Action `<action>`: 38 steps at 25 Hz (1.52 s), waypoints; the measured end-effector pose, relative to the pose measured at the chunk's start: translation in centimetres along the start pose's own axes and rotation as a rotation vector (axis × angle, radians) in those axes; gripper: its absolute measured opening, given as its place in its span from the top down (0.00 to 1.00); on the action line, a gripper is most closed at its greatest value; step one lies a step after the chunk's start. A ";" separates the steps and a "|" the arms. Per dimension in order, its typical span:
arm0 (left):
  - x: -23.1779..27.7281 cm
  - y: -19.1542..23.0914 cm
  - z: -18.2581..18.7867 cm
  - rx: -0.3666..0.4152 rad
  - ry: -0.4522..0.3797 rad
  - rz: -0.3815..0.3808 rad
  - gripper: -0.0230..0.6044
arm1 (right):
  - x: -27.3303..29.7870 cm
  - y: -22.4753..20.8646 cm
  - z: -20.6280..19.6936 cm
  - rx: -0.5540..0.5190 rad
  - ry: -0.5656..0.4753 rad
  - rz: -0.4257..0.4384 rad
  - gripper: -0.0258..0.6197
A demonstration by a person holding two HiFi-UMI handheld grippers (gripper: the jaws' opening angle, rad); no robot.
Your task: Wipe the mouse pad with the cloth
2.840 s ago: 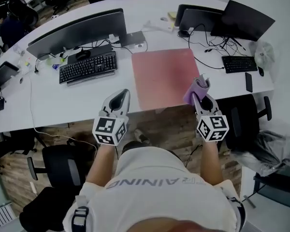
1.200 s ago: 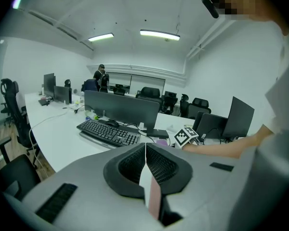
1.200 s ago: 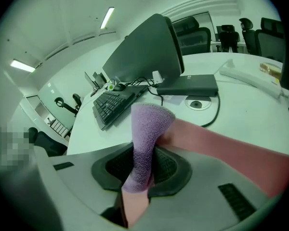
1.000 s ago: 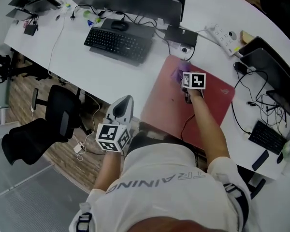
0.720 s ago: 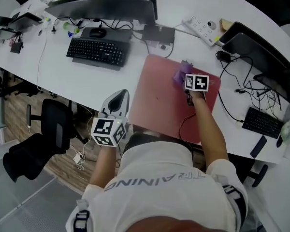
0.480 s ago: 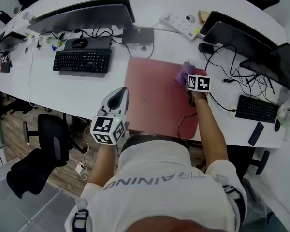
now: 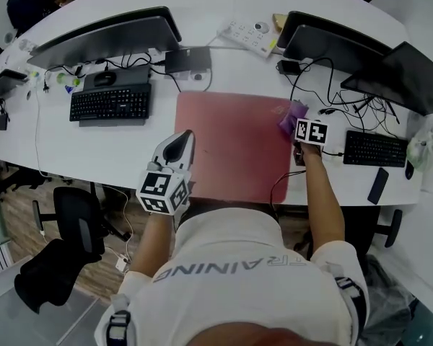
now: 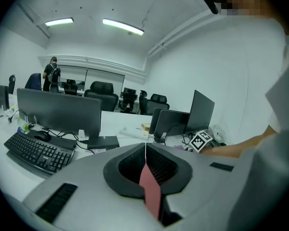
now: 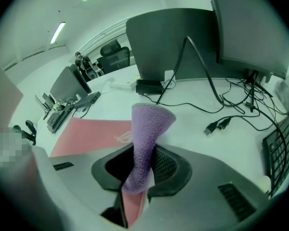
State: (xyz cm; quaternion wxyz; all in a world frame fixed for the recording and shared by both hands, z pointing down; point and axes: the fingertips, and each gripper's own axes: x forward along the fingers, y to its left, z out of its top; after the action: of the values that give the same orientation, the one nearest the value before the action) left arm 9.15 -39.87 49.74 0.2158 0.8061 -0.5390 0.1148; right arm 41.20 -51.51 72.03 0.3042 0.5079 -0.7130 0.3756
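The pink mouse pad (image 7: 231, 146) lies on the white desk (image 7: 94, 143) in front of me. My right gripper (image 7: 298, 123) is shut on a purple cloth (image 7: 291, 116), which sits at the pad's far right corner. In the right gripper view the cloth (image 9: 148, 134) stands up from between the jaws (image 9: 142, 170), and the pad (image 9: 91, 134) lies to the left beyond them. My left gripper (image 7: 181, 143) hovers at the pad's near left edge, apart from it. Its jaws (image 8: 145, 152) are closed together with nothing between them.
A keyboard (image 7: 110, 104) and a monitor (image 7: 101, 38) stand left of the pad. A power strip (image 7: 249, 36), laptops (image 7: 332, 45) and loose cables (image 7: 328, 99) crowd the far right. A second keyboard (image 7: 370, 148) and a phone (image 7: 379, 185) lie right of the cloth. An office chair (image 7: 76, 211) is below left.
My right gripper has carried the cloth rightwards along the far part of the pad to its right corner. The left gripper has kept its place by the near left edge.
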 end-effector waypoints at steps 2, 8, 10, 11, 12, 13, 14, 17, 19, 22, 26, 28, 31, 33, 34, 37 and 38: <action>-0.8 0.6 0.2 -0.002 -0.008 0.010 0.91 | -1.1 2.2 1.2 0.004 -0.059 0.035 0.80; -5.5 4.9 -0.6 -0.035 -0.019 0.097 0.91 | -2.3 17.8 1.9 -0.074 -0.116 0.314 0.80; -7.5 6.6 -1.0 -0.053 -0.025 0.130 0.91 | -2.2 23.7 1.0 -0.110 -0.096 0.407 0.80; -8.6 7.4 -1.2 -0.061 -0.030 0.145 0.91 | -2.0 26.5 0.4 -0.129 -0.082 0.448 0.80; -9.6 8.2 -1.4 -0.067 -0.035 0.160 0.91 | -1.8 29.3 -0.3 -0.152 -0.066 0.484 0.80; -10.8 9.1 -1.7 -0.074 -0.039 0.175 0.91 | -1.5 31.9 -1.1 -0.178 -0.048 0.515 0.80; -12.0 9.9 -2.0 -0.080 -0.040 0.189 0.91 | -1.0 34.4 -2.0 -0.204 -0.029 0.540 0.80; -15.6 12.5 -3.4 -0.099 -0.029 0.228 0.91 | 0.9 40.3 -4.8 -0.256 0.024 0.576 0.80; -17.9 14.2 -4.5 -0.108 -0.018 0.251 0.91 | 2.7 43.0 -6.5 -0.254 0.061 0.576 0.80; -20.8 16.5 -5.8 -0.117 -0.007 0.276 0.91 | 5.1 46.1 -8.6 -0.240 0.100 0.571 0.80; -23.0 17.9 -6.8 -0.121 -0.001 0.275 0.91 | 6.2 47.4 -9.7 -0.259 0.118 0.520 0.80; -23.1 18.1 -6.8 -0.116 -0.003 0.261 0.91 | 6.6 46.7 -10.0 -0.264 0.119 0.478 0.80; -22.2 17.5 -6.4 -0.103 -0.006 0.223 0.91 | 6.6 44.1 -10.0 -0.232 0.114 0.429 0.80; -21.2 16.6 -6.0 -0.092 -0.005 0.192 0.91 | 6.2 41.8 -9.9 -0.211 0.112 0.400 0.80; -20.5 16.0 -5.8 -0.086 -0.002 0.176 0.91 | 6.0 40.6 -9.8 -0.202 0.111 0.388 0.80; -18.3 13.8 -5.1 -0.068 0.005 0.132 0.91 | 5.2 36.7 -9.6 -0.167 0.109 0.359 0.80; -17.5 12.9 -4.8 -0.062 0.006 0.118 0.91 | 4.9 35.4 -9.5 -0.155 0.108 0.351 0.80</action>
State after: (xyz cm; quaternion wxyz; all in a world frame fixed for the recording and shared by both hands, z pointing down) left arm -9.38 -27.47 49.52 0.2352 0.7656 -0.5881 0.1130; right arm 6.47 -38.75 73.09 0.3100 0.3301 -0.8000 0.3935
